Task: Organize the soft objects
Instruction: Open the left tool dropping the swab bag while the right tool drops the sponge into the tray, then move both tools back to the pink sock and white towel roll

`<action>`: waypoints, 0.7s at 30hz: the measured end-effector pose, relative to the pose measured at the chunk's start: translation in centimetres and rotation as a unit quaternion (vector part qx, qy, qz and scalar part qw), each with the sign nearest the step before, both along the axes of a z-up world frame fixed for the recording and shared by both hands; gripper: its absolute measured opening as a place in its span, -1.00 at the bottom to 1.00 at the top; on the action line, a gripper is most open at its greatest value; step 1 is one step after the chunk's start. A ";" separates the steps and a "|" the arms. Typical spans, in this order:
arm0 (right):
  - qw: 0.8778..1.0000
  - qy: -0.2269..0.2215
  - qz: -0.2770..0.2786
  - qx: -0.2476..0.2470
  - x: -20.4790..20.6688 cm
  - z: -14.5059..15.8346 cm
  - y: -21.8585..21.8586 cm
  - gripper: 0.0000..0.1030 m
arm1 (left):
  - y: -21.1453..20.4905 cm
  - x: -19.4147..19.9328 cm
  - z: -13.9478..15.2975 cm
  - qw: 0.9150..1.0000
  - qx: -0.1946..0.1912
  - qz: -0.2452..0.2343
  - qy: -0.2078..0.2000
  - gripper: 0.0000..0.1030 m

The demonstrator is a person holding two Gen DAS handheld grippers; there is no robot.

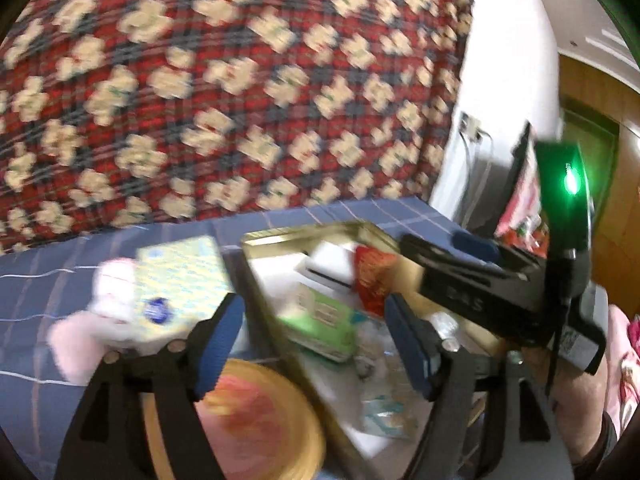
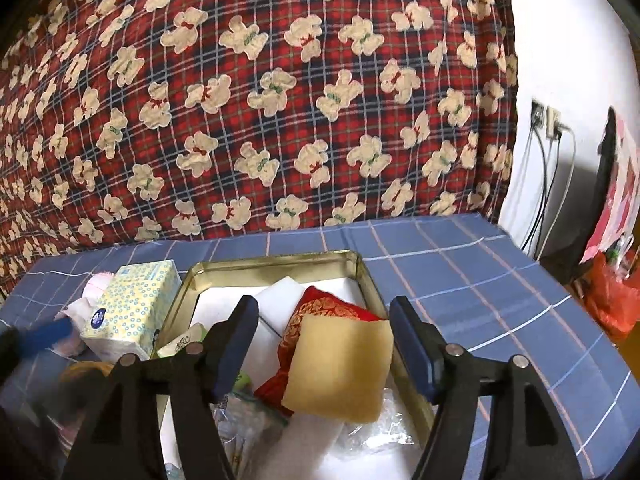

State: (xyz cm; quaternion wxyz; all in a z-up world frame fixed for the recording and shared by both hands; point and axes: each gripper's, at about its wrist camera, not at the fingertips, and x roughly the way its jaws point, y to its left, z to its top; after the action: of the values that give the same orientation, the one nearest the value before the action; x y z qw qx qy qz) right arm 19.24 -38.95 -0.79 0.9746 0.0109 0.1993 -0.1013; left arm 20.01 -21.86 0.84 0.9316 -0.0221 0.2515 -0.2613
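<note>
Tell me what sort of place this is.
Probably a lived-in room at home, perhaps a bedroom. A teddy-bear plaid blanket hangs behind a surface under a blue checked cloth, where a gold tin holds household soft items beside a tissue pack.

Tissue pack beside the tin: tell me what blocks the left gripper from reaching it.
Nothing visible does. The left gripper hangs open over the gold tin's rim, and the yellow-dotted tissue pack lies just left of its left finger on the blue checked cloth, top uncovered. Motion blur hides finer detail.
</note>
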 end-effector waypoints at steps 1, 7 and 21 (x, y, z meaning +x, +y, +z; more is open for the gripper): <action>1.000 -0.007 0.001 -0.005 -0.2 0.2 0.2 0.38 | 1.5 0.1 0.4 1.000 -0.003 0.018 -0.006 0.56; 0.996 -0.009 0.075 0.050 -0.1 1.9 1.4 0.38 | 9.8 3.0 1.1 0.988 0.022 0.152 -0.008 0.74; 0.965 0.100 0.241 0.033 7.5 2.2 15.4 0.37 | 15.6 8.8 -5.8 0.977 0.042 0.179 0.109 0.59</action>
State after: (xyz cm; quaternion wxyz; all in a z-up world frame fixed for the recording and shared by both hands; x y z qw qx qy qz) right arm 26.77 -23.59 1.39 0.9445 -0.0153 0.2956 0.1427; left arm 28.81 -6.27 -4.92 0.9303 -0.0564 0.3544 -0.0755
